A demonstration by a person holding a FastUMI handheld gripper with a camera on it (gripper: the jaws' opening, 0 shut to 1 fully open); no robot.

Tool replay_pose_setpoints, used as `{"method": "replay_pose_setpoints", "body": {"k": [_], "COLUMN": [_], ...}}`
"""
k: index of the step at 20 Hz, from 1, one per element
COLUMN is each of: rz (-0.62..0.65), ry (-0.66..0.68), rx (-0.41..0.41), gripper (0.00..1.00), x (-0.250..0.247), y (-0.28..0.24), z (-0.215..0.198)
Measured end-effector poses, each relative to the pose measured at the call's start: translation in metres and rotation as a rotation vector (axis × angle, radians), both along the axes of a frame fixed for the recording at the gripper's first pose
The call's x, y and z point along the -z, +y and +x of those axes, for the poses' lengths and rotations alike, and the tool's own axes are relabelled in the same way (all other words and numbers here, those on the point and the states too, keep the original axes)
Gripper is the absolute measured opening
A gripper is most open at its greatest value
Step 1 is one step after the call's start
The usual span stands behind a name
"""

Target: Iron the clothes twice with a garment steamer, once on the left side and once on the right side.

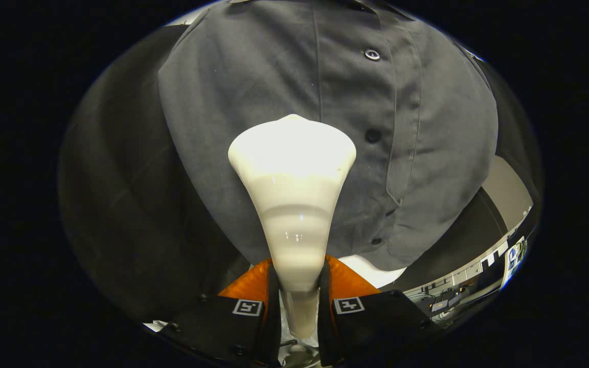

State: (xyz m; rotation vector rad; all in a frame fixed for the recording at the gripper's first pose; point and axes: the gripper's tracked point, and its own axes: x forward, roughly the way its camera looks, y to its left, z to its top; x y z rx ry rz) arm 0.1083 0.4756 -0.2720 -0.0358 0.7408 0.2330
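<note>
A cream-white garment steamer [292, 199] rises from between my fingers, its narrow handle clamped by both of them and its wide head flaring out ahead. My gripper [298, 294] is shut on that handle. Just beyond the head hangs a dark grey button-up shirt [253, 87]. The steamer head sits over the shirt's panel just left of the button placket [374, 135], close to or against the fabric; contact cannot be told. The lower part of the handle is hidden between the fingers.
The booth's black cloth wall [120, 204] hangs behind the shirt on both sides. Past the shirt's lower right hem, a room with desks and equipment [458, 291] shows in the distance.
</note>
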Motion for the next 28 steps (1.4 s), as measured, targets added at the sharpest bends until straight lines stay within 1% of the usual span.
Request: {"method": "replay_pose_setpoints", "body": {"k": [5,12,19,23,28], "rz": [-0.014,-0.035,-0.027,-0.011,0.015], "ry": [0.062,0.134,0.199,0.226,0.205], "rx": [-0.004,-0.01,-0.014,0.007,0.038], "gripper": [0.37,0.37,0.37,0.37,0.37], "x": [0.027,0.079,0.108,0.108,0.061], "y": [0.001,-0.006,-0.006,-0.006,-0.02], "z": [-0.012,-0.024,-0.037,-0.041,-0.041]}}
